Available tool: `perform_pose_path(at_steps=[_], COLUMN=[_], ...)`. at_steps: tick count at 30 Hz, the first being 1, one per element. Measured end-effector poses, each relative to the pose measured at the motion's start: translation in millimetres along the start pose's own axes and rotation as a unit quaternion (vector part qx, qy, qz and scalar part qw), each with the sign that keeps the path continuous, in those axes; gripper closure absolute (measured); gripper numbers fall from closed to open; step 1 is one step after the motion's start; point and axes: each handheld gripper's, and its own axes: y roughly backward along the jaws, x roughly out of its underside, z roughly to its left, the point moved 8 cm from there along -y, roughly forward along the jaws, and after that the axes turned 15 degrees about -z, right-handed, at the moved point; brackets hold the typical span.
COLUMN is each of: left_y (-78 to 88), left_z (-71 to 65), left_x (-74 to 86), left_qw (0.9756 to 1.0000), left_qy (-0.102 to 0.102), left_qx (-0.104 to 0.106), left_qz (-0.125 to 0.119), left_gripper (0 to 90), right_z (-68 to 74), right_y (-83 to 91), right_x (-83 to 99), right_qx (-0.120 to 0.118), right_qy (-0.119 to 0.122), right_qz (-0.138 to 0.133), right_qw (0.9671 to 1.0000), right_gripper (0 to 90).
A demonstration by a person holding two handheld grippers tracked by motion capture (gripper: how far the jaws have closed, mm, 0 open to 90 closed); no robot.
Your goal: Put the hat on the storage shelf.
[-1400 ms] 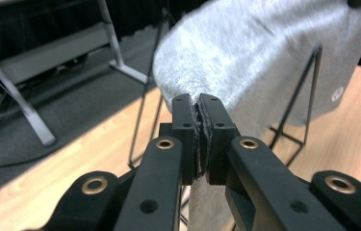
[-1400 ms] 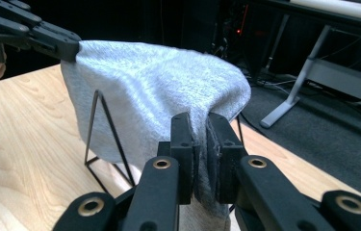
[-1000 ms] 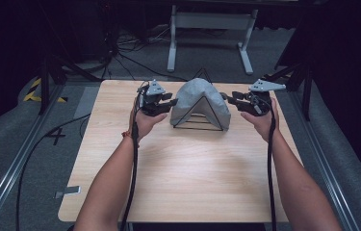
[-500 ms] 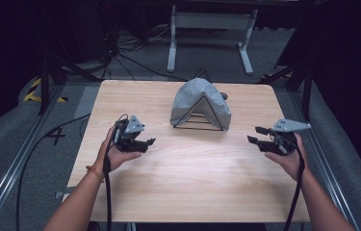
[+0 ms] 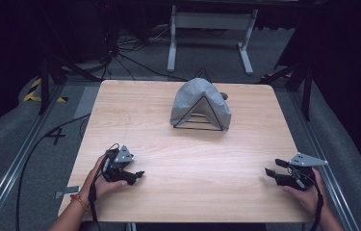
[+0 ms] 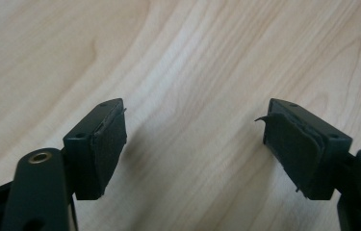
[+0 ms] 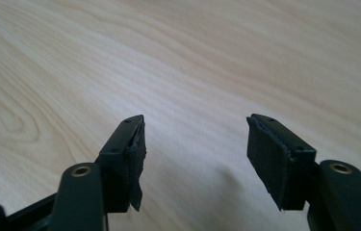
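A grey cloth [image 5: 198, 102] lies draped over a black wire triangular frame [image 5: 200, 120] at the far middle of the wooden table [image 5: 187, 159]. My left gripper [image 5: 137, 175] rests low at the near left, held by a hand, jaws open with nothing between them. In the left gripper view its gripper [image 6: 195, 139] stands wide over bare wood. My right gripper [image 5: 269, 172] sits at the near right edge, also open and holding nothing. The right gripper view has its gripper [image 7: 195, 149] apart above plain tabletop. Both are far from the cloth.
Metal rails [image 5: 5, 192] run along both sides of the table. A white stand [image 5: 212, 21] and loose cables [image 5: 130, 62] lie on the grey floor beyond the far edge. A cable trails from each gripper off the near edge.
Both grippers have drawn back from beside the cloth-covered frame to the near side of the table, then a little nearer still. The cloth and frame stay put.
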Motion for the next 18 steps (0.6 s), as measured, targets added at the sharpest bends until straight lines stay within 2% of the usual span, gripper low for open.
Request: perform_pose_path(at_steps=[3,5,7,11,18], left_y=[2.2,2.8,3.9,3.7,3.6], left_z=[0.1,-0.9,-0.8,-0.6,-1.2], left_x=[3.4,5.4,6.1,6.1,6.5], left_qw=[0.9999,0.9996,0.9998,0.9997,0.9996], left_qy=[0.014,0.015,0.013,0.014,0.020], left_qx=[0.000,-0.001,0.000,-0.003,-0.002], left_qz=[-0.008,-0.022,-0.018,-0.019,-0.018], left_gripper=[21.0,19.6,18.4,17.7,17.2], right_z=[-3.6,-6.4,-5.9,-5.0,-5.0], right_y=[8.1,10.1,10.3,7.4,7.3], right_x=[13.7,20.8,20.5,20.6,20.6], right_qx=[0.008,0.018,0.015,0.017,0.017], right_qy=[-0.018,-0.020,-0.029,-0.017,-0.017], right_qz=[0.006,0.014,0.011,0.016,0.016], right_qw=[0.9998,0.9995,0.9994,0.9996,0.9996], right_gripper=[36.9,34.0,31.3,28.1,28.1])
